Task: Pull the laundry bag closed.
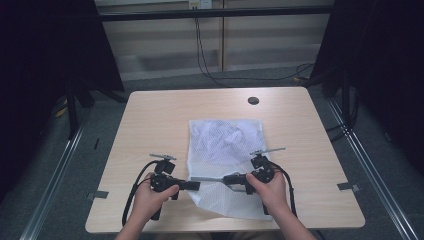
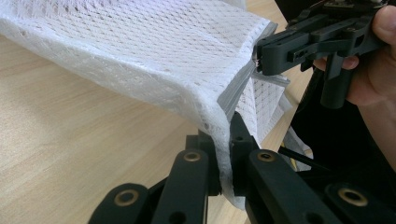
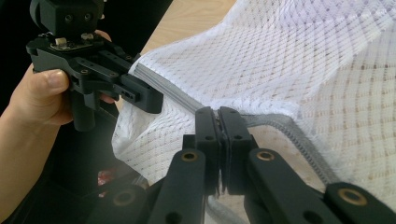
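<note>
A white mesh bag (image 1: 225, 140) with a grey zipper edge (image 1: 207, 178) lies on the wooden table (image 1: 155, 125), its near end lifted. My left gripper (image 1: 194, 185) is shut on the bag's near left corner; the left gripper view shows mesh (image 2: 154, 46) pinched between its jaws (image 2: 225, 156). My right gripper (image 1: 227, 179) is shut on the zipper a little to the right; in the right gripper view its jaws (image 3: 219, 123) clamp the grey zipper band (image 3: 163, 86). The zipper edge (image 2: 236, 91) stretches taut between the two grippers. Each hand's gripper faces the other (image 2: 261, 53) (image 3: 149, 98).
A dark round cable cap (image 1: 253, 100) sits near the table's far edge. Black cables (image 1: 210, 75) trail over the floor behind the table. Dark curtains (image 1: 45, 60) hang on both sides. Bare wood lies left and right of the bag.
</note>
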A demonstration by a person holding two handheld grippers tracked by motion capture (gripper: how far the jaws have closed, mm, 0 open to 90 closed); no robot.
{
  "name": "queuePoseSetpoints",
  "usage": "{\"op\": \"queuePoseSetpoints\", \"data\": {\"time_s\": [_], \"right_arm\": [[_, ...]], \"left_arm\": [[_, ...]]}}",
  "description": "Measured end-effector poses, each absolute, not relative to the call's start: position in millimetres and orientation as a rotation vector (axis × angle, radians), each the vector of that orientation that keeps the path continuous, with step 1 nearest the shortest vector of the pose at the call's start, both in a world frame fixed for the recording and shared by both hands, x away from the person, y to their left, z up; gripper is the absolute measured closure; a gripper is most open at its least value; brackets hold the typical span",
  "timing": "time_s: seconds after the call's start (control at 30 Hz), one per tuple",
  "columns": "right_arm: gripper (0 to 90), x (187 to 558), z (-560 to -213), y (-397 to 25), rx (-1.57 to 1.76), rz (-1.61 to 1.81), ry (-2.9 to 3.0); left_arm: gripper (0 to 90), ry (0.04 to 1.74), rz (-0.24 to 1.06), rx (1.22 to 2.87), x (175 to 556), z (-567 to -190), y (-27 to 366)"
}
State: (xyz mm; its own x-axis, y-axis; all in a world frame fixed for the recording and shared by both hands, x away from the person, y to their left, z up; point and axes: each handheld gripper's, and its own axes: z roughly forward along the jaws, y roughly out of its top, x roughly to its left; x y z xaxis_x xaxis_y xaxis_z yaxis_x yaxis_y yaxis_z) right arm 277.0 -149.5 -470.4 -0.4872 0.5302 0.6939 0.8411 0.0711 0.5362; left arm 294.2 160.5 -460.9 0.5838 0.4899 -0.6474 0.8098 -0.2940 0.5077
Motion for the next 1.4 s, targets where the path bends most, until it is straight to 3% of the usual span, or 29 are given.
{"op": "queuePoseSetpoints", "data": {"time_s": [1.4], "right_arm": [[87.7, 274, -470, -162, -1.376, -1.380, -2.024]], "left_arm": [[88.3, 1.058, -0.466, 1.947, 294, -461, 162]]}}
